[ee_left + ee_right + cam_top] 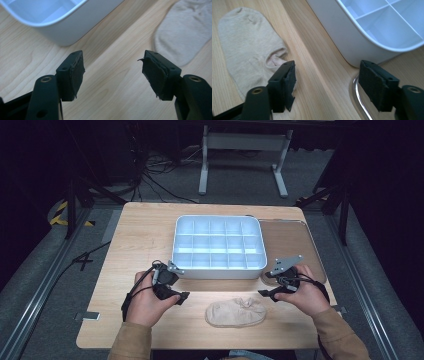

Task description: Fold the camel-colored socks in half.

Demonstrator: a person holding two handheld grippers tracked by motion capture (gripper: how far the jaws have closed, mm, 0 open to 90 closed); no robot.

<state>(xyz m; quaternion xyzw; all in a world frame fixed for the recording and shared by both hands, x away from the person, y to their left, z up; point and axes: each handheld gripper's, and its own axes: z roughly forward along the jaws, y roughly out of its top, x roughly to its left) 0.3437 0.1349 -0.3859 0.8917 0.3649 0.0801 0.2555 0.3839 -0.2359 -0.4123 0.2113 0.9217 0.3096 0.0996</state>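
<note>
A beige sock (236, 313) lies flat on the wooden table (135, 240) near its front edge, between my two hands. Behind it stands a white divided organizer box (218, 247) with empty compartments. My left gripper (183, 298) hovers left of the sock, open, with bare wood between its jaws; the left gripper view has the sock (186, 30) at upper right and the box corner (57, 27) at upper left. My right gripper (266, 293) is open just right of the sock. In its own view the sock (247, 47) lies by the left jaw and the box (372, 30) is ahead.
A flat brown metal tray (295, 245) lies right of the box; its shiny rim (359, 100) shows under my right gripper. The table's left half is bare wood. Cables and a white stand (245, 150) are on the floor beyond.
</note>
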